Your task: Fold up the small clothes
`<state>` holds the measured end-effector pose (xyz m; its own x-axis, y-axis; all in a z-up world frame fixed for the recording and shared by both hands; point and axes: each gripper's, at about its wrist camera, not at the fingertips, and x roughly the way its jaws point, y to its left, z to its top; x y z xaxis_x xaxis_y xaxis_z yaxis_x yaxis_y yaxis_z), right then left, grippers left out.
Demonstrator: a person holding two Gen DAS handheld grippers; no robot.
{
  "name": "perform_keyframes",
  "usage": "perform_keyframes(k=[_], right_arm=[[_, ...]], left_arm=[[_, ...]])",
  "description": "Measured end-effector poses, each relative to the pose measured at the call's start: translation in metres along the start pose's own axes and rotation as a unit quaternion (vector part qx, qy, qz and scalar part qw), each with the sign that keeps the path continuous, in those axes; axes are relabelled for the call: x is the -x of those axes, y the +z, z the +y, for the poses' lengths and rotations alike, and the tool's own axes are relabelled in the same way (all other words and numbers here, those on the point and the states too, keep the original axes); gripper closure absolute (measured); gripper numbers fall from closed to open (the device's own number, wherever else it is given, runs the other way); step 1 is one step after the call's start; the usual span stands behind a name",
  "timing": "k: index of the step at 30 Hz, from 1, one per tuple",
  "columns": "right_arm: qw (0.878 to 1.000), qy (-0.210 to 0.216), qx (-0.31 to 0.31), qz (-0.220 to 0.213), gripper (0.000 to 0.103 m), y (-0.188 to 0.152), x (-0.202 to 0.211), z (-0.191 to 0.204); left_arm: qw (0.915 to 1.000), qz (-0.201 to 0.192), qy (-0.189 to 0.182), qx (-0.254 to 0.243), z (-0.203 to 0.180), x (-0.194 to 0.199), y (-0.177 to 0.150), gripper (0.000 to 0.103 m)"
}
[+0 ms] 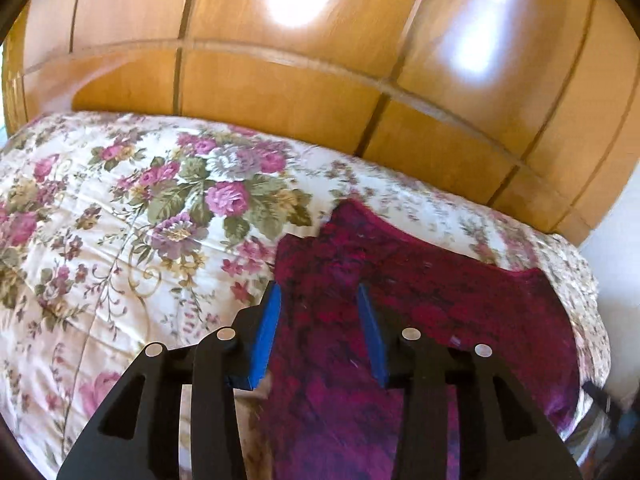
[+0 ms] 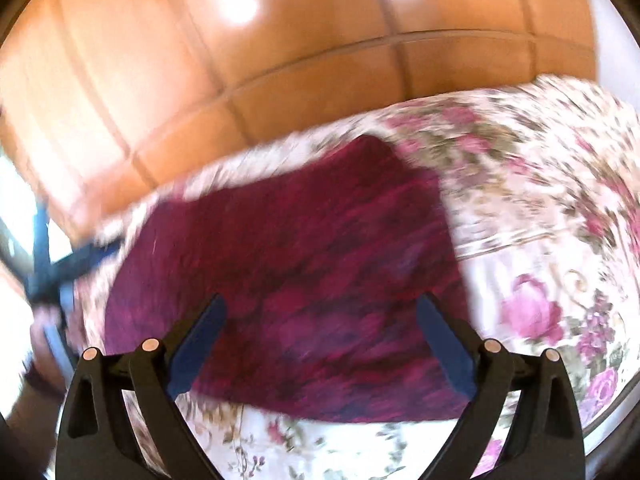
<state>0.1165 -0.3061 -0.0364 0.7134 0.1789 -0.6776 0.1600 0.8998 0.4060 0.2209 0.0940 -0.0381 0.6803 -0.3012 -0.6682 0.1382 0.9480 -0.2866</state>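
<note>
A small dark magenta garment (image 1: 440, 304) with a mottled pattern lies spread flat on the floral bedspread (image 1: 120, 220), near the bed's right end. My left gripper (image 1: 319, 288) hovers over the garment's left part, its blue pads apart and gripping nothing. In the blurred right wrist view the same garment (image 2: 300, 240) fills the middle. My right gripper (image 2: 321, 300) stands wide open above its near part, with nothing held between its fingers.
Glossy wooden panels (image 1: 280, 92) rise right behind the bed. The bedspread (image 2: 540, 220) stretches far to one side of the garment. The bed's end and a white wall (image 1: 616, 248) are close by. A blurred dark blue shape (image 2: 44, 264) sits at the left edge.
</note>
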Motion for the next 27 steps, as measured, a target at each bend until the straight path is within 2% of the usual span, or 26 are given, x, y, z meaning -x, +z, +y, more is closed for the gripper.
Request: perform_keyframes(k=[4, 9, 12, 15, 19, 20, 24, 27], right_arm=[[0.997, 0.014, -0.074, 0.018, 0.006, 0.014, -0.016, -0.047], [0.985, 0.069, -0.146, 0.064, 0.006, 0.011, -0.054, -0.080], [0.983, 0.086, -0.142, 0.077, 0.002, 0.007, -0.065, -0.081], [0.981, 0.112, -0.129, 0.094, 0.002, 0.008, -0.069, -0.078], [0.981, 0.126, -0.096, 0.115, 0.003, 0.006, -0.074, -0.064], [0.980, 0.127, -0.091, 0.120, 0.007, 0.006, -0.076, -0.061], [0.978, 0.137, -0.085, 0.130, 0.042, 0.006, -0.074, -0.053], [0.980, 0.140, -0.072, 0.119, 0.053, 0.009, -0.064, -0.041]], left_arm=[[0.9991, 0.001, -0.025, -0.033, -0.022, 0.013, -0.018, 0.065], [0.9931, 0.034, -0.073, -0.085, -0.062, 0.015, -0.047, 0.065], [0.9897, 0.052, -0.076, -0.109, -0.079, 0.005, -0.058, 0.065], [0.9879, 0.070, -0.056, -0.126, -0.089, -0.011, -0.065, 0.065], [0.9890, 0.084, -0.062, -0.105, -0.082, -0.025, -0.066, 0.065], [0.9891, 0.085, -0.065, -0.101, -0.080, -0.025, -0.065, 0.065], [0.9888, 0.089, -0.078, -0.091, -0.073, -0.028, -0.063, 0.065], [0.9883, 0.095, -0.093, -0.075, -0.067, -0.029, -0.062, 0.065]])
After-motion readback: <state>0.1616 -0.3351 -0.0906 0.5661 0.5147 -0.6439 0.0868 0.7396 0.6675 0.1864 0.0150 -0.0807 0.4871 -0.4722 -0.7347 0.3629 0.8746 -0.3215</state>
